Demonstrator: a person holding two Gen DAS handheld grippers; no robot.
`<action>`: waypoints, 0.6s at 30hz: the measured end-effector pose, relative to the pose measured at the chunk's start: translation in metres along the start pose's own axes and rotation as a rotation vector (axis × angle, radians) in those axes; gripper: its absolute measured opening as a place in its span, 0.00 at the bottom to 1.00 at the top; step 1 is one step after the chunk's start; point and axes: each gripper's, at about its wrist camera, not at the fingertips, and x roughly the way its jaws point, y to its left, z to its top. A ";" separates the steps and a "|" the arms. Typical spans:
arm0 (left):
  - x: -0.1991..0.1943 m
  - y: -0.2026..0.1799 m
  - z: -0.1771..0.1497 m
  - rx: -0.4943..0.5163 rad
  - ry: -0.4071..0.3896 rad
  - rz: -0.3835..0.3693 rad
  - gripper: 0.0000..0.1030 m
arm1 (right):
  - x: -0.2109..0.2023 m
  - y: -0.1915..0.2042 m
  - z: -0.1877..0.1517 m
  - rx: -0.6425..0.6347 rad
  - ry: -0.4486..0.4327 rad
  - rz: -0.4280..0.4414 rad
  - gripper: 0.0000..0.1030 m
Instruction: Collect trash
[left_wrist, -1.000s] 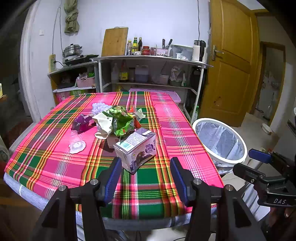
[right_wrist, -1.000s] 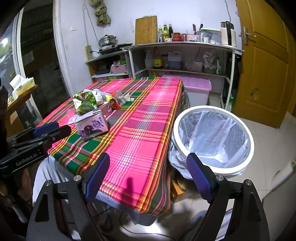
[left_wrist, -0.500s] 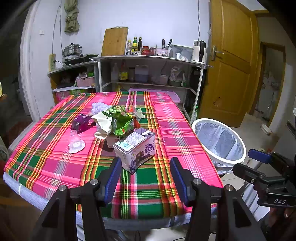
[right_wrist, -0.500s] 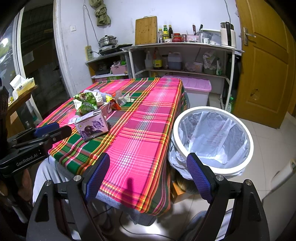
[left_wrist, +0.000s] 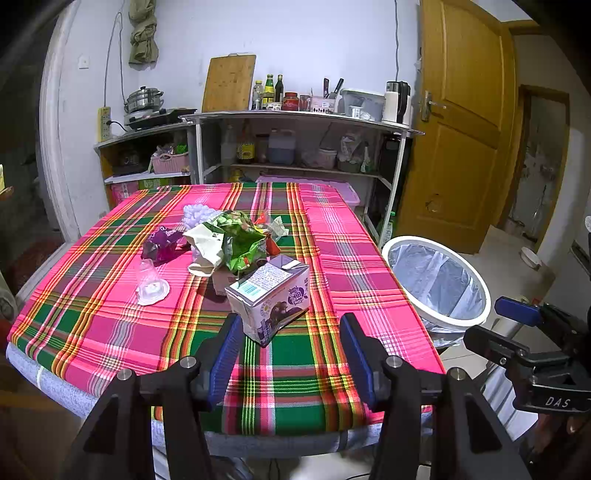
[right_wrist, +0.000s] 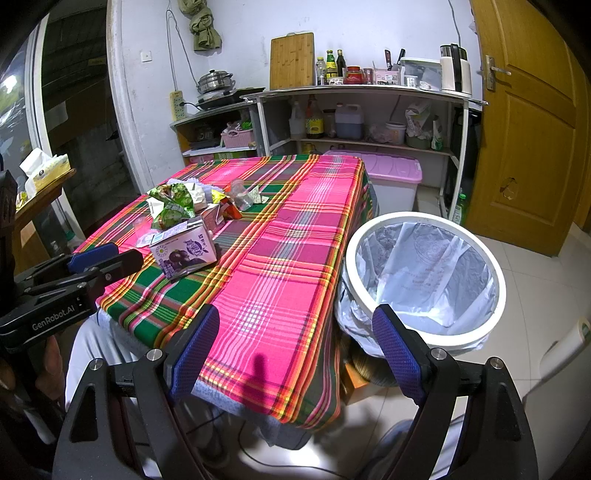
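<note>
A purple and white drink carton (left_wrist: 271, 297) lies on the plaid tablecloth (left_wrist: 110, 295), just beyond my open left gripper (left_wrist: 291, 354); it also shows in the right wrist view (right_wrist: 183, 252). Behind it is a pile of trash: a green crumpled snack bag (left_wrist: 242, 242), a white wrapper (left_wrist: 205, 243), a purple wrapper (left_wrist: 162, 243) and a clear plastic cup (left_wrist: 149, 282). A white bin with a clear liner (right_wrist: 423, 280) stands on the floor right of the table. My right gripper (right_wrist: 295, 350) is open and empty, over the table's near corner beside the bin.
Shelves with bottles, jars, a kettle and a cutting board (left_wrist: 229, 83) stand along the back wall. A pink-lidded storage box (right_wrist: 391, 181) sits behind the table. A wooden door (left_wrist: 465, 125) is at the right. A tissue box (right_wrist: 44, 168) sits on a side table at left.
</note>
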 end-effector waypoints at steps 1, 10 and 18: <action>0.000 0.000 0.000 -0.001 0.000 -0.001 0.53 | 0.000 0.000 0.000 0.000 0.000 0.000 0.83; 0.000 0.001 0.000 -0.002 0.000 -0.002 0.53 | 0.000 0.000 0.000 0.000 0.000 -0.001 0.83; 0.005 -0.003 -0.003 -0.002 0.003 -0.010 0.53 | -0.001 0.000 0.000 -0.002 0.000 -0.001 0.83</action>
